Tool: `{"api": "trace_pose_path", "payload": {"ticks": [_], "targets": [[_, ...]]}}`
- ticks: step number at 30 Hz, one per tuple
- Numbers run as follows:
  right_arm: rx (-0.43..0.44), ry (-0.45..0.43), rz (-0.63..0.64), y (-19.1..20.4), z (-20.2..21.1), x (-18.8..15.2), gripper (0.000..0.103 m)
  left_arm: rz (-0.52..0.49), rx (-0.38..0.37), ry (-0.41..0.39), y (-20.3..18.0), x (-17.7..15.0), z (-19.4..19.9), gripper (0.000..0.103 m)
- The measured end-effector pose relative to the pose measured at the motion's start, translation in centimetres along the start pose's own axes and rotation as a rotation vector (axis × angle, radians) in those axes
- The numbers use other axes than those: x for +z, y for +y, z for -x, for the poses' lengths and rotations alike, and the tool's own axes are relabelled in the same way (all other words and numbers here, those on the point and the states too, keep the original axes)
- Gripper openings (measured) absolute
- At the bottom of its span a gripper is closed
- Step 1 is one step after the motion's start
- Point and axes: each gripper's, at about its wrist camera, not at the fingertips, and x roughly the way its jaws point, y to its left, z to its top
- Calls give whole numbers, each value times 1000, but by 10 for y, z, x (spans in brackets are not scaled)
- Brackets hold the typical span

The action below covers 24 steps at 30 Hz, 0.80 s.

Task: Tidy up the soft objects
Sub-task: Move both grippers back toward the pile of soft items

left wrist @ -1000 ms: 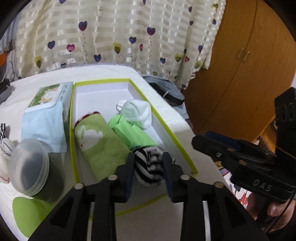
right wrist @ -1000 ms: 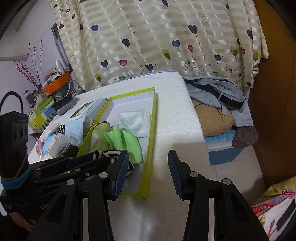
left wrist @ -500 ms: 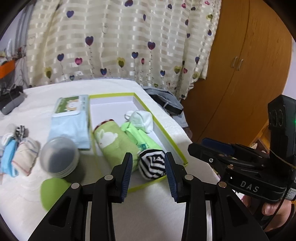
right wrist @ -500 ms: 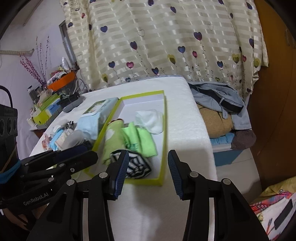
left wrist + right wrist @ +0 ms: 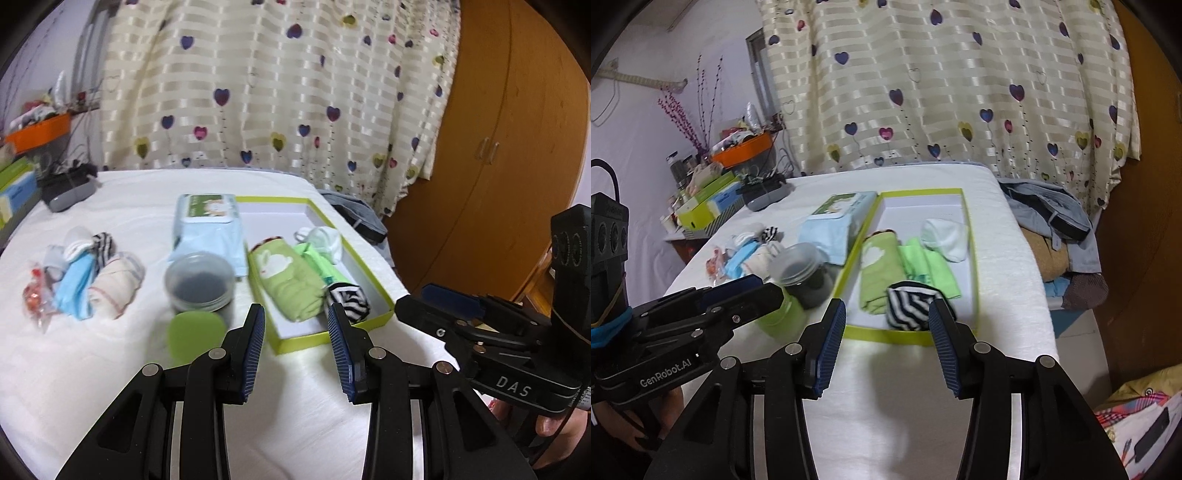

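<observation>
Both grippers, left gripper (image 5: 295, 343) and right gripper (image 5: 886, 339), hover above the counter's near edge with jaws apart and empty. One likely slip: reaching for the loose sock pile (image 5: 85, 273) near the counter's left edge, the left gripper could knock the open jar (image 5: 199, 282) or its green lid (image 5: 195, 334), which sit between. Folded pieces, including the striped sock (image 5: 910, 304), already lie in the green-rimmed box (image 5: 975, 258), just beyond the right jaws.
</observation>
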Motion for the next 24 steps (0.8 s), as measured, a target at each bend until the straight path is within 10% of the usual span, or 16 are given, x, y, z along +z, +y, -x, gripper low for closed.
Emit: {"api": "trace_pose_path", "payload": {"ticks": [24], "targets": [[45,32,98,56,-12,0,49,88,53,-28,53,-14,22,34]]}}
